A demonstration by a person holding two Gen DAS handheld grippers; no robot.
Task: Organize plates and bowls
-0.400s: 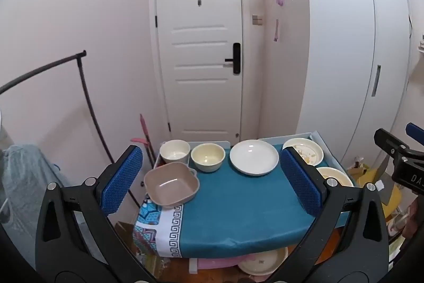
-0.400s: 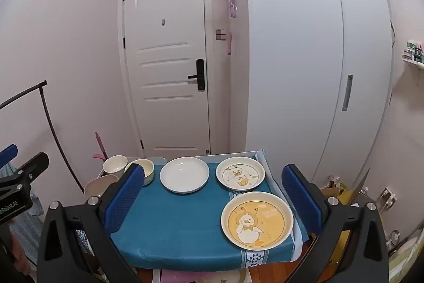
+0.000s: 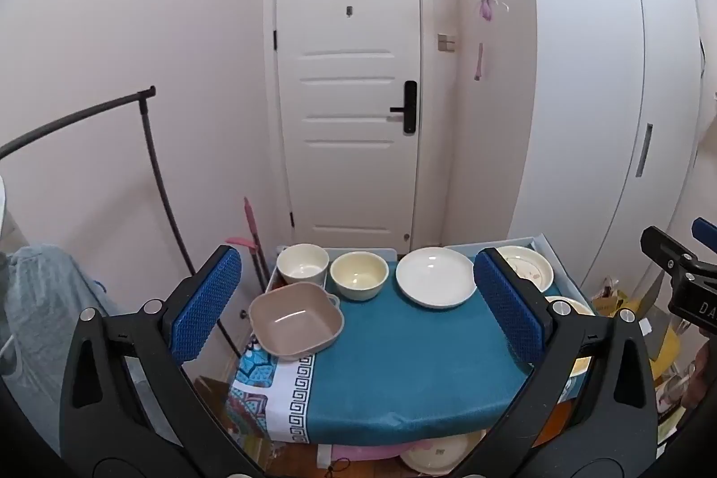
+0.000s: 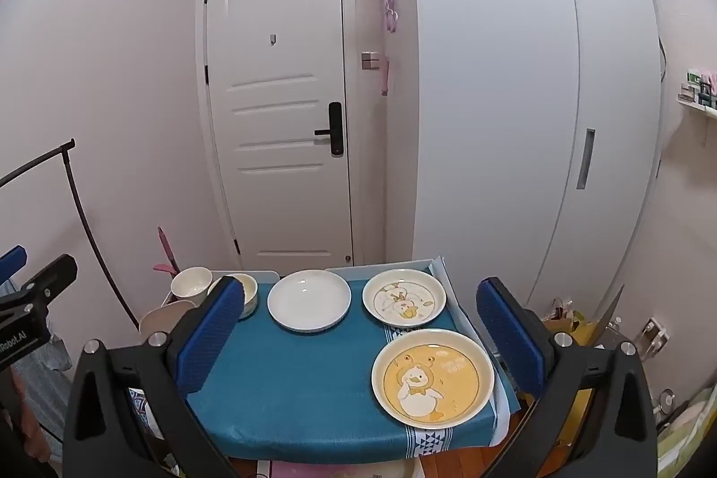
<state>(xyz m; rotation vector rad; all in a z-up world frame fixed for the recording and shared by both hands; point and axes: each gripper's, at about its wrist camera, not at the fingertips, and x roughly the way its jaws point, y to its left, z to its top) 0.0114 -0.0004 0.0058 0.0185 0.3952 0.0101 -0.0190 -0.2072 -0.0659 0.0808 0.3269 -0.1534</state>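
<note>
A small table with a teal cloth (image 3: 403, 357) holds the dishes. On its left stand a square tan bowl (image 3: 295, 321), a white bowl (image 3: 302, 264) and a cream bowl (image 3: 359, 274). A plain white plate (image 3: 435, 276) (image 4: 309, 300) sits at the back middle. A white duck plate (image 4: 404, 302) is at the back right, and a yellow duck plate (image 4: 432, 377) at the front right. My left gripper (image 3: 358, 305) is open and empty, above the table's front. My right gripper (image 4: 358, 337) is open and empty, above the table.
A white door (image 3: 349, 83) stands behind the table, tall white cupboards (image 4: 537, 97) to its right. A black clothes rail (image 3: 148, 146) stands at the left. Another plate (image 3: 437, 455) lies on a lower shelf. Bags and clutter (image 4: 578, 321) lie on the floor at the right.
Both views have shifted only slightly; the dishes have not moved and both grippers stay open.
</note>
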